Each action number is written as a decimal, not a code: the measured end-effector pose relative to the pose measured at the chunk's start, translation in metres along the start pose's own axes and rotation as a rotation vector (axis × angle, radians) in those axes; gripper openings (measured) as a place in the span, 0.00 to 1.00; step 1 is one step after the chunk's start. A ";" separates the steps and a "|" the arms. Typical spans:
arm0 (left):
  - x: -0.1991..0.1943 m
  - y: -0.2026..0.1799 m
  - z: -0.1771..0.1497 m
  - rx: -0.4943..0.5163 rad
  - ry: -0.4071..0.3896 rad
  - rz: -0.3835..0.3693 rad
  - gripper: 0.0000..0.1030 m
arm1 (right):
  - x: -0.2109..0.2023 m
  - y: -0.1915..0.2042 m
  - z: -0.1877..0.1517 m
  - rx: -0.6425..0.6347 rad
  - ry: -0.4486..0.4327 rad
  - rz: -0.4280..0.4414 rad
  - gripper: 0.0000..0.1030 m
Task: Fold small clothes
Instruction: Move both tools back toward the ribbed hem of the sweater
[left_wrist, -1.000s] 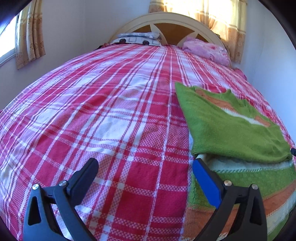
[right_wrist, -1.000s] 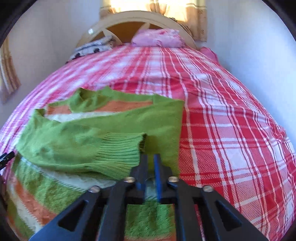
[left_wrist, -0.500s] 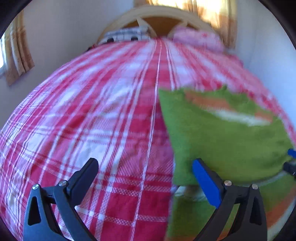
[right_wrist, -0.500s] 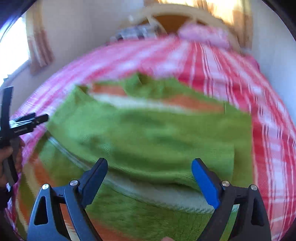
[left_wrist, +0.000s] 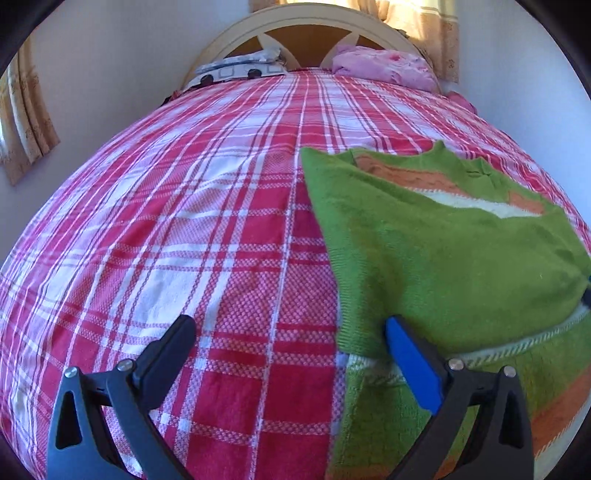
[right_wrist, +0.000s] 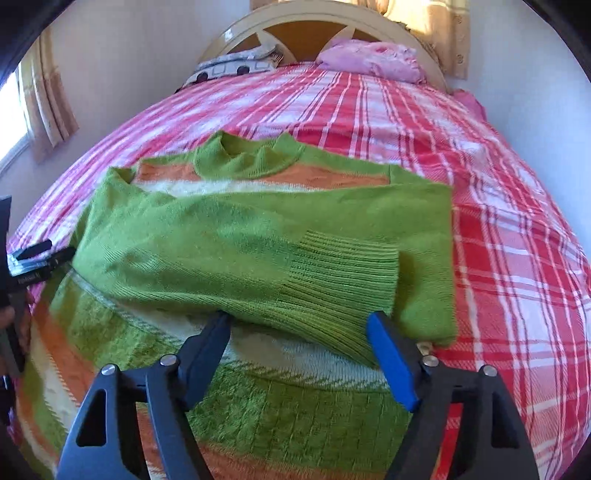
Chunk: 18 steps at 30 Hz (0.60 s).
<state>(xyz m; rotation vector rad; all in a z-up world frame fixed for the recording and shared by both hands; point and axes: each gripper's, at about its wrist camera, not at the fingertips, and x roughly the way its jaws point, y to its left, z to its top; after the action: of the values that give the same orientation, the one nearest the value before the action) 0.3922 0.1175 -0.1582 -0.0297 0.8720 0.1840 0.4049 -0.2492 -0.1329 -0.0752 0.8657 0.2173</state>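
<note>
A small green sweater (right_wrist: 258, 236) with orange and white stripes lies flat on the bed, both sleeves folded across its chest; the ribbed cuff (right_wrist: 343, 280) lies on top. It also shows in the left wrist view (left_wrist: 443, 258) at the right. My right gripper (right_wrist: 299, 339) is open and empty, just in front of the cuff above the sweater's lower part. My left gripper (left_wrist: 291, 343) is open and empty at the sweater's left edge, its blue finger (left_wrist: 410, 362) over the knit. The left gripper also appears at the left edge of the right wrist view (right_wrist: 33, 258).
The red and white plaid bedspread (left_wrist: 184, 240) covers the bed. A patterned pillow (left_wrist: 236, 70) and a pink pillow (left_wrist: 384, 66) lie by the headboard (left_wrist: 306, 22). Walls and curtains (left_wrist: 29, 122) surround the bed.
My right gripper opened and let go of the sleeve cuff, which now lies on the sweater. Both grippers shifted slightly; the left stayed open.
</note>
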 end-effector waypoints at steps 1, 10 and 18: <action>0.001 0.000 0.000 0.003 0.000 0.002 1.00 | -0.006 0.004 0.000 -0.017 -0.023 -0.009 0.75; 0.006 -0.002 0.002 0.002 0.025 -0.021 1.00 | 0.015 0.029 -0.010 -0.101 0.075 -0.019 0.75; -0.002 -0.004 -0.003 0.019 0.028 -0.037 1.00 | -0.001 0.024 -0.020 -0.070 0.058 -0.028 0.75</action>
<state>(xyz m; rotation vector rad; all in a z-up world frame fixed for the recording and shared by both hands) 0.3899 0.1128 -0.1589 -0.0305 0.9006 0.1411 0.3837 -0.2293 -0.1444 -0.1595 0.9146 0.2200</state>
